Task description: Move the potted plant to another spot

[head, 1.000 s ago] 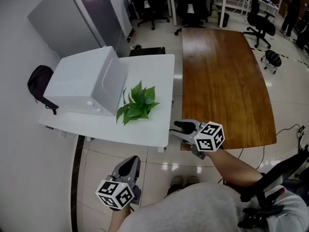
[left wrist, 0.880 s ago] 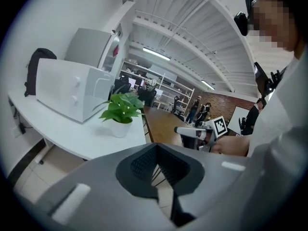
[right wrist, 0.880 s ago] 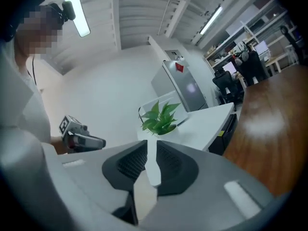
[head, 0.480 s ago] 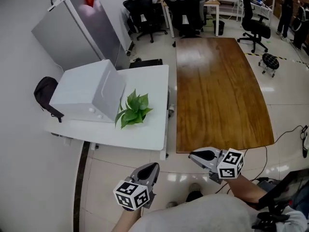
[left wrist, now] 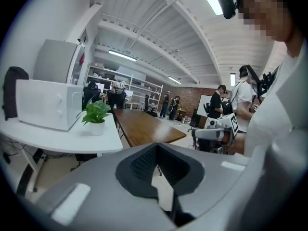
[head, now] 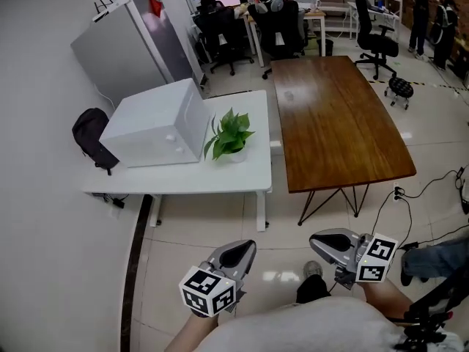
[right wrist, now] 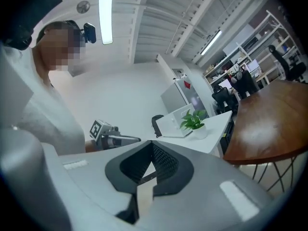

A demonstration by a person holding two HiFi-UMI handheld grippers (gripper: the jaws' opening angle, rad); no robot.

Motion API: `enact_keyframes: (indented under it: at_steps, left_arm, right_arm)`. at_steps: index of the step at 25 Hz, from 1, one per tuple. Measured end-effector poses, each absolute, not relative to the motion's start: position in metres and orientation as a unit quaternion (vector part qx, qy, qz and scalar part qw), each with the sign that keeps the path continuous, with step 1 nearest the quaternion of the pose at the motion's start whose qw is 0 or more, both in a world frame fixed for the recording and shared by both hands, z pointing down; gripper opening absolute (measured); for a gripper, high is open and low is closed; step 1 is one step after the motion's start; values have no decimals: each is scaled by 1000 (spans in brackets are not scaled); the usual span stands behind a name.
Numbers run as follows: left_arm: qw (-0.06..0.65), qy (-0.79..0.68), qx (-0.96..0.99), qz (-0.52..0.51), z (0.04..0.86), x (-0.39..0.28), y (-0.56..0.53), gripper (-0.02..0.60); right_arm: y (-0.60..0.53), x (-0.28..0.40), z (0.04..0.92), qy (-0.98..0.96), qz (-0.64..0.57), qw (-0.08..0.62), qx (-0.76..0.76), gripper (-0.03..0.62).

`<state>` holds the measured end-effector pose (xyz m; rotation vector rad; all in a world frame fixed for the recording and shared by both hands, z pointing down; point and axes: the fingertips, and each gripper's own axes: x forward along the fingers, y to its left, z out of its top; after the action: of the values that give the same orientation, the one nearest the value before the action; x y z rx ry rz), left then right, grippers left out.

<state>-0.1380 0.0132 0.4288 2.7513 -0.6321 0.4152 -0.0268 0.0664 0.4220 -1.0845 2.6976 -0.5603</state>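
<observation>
On the table (head: pixel 183 180), one potted plant (head: pixel 231 133) is sitting beside one microwave (head: pixel 157 123).
You're holding left tongs (head: pixel 245 247) and right tongs (head: pixel 317 239) closed, empty.

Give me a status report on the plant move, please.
Left hand-held gripper and right hand-held gripper shut, empty. Potted plant on white table beside microwave. Wooden table alongside.

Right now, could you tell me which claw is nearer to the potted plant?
Left. The left claw hovers almost straight in front of the potted plant; the right claw sits farther aside, in front of the wooden table.
</observation>
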Motion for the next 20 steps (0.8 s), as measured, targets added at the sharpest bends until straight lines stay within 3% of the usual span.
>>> enact_keyframes:
  at_steps: [8,20]
  left_arm:
    - [176,-194,956,134,444,-244,110,-3]
    - [163,-127,972,112,406,-244,184,-3]
  right_arm:
    - [182,-125,410,886,-184,89,-417,5]
    - [251,-147,396,864,-200,45,-461,5]
